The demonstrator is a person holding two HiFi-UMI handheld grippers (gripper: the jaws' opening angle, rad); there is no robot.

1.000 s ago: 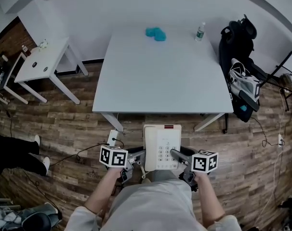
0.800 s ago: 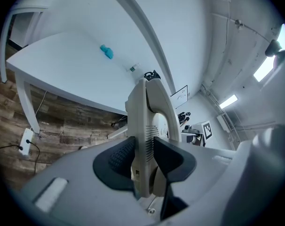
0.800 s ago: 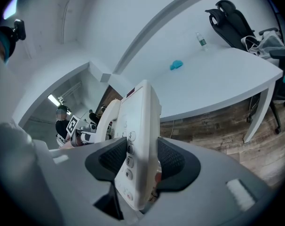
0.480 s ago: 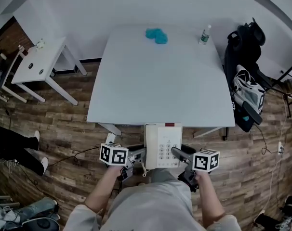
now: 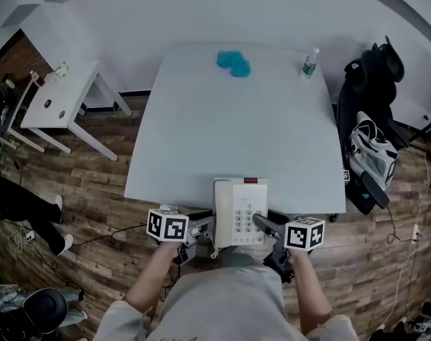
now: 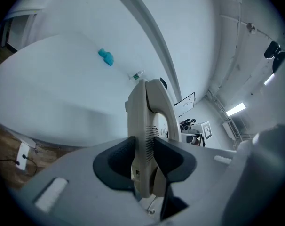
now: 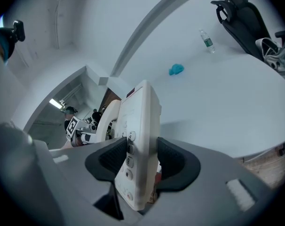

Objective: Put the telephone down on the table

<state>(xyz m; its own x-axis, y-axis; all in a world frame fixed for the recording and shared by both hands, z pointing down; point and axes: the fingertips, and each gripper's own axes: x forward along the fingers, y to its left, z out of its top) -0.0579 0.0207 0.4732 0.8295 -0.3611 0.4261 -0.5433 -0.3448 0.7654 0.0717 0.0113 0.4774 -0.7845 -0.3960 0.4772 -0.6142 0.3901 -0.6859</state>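
The telephone [image 5: 240, 212] hangs at the middle of the near edge of the table [image 5: 201, 141], its far end over the top and its near end over the floor. Whether it touches the top cannot be told. The left gripper [image 5: 201, 229] clamps its left side (the handset side) and the right gripper [image 5: 262, 224] its right. Along the far edge lie a crumpled lump [image 5: 233, 62], about midway, and a bottle [image 5: 309, 62], upright at the right corner. A side table [image 5: 59, 94] stands well left of the table; a chair [image 5: 375, 69] stands just right of it.

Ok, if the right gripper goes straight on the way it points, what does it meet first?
Probably nothing soon: the right gripper, shut on the telephone, points over bare table; the blue lump lies far ahead.
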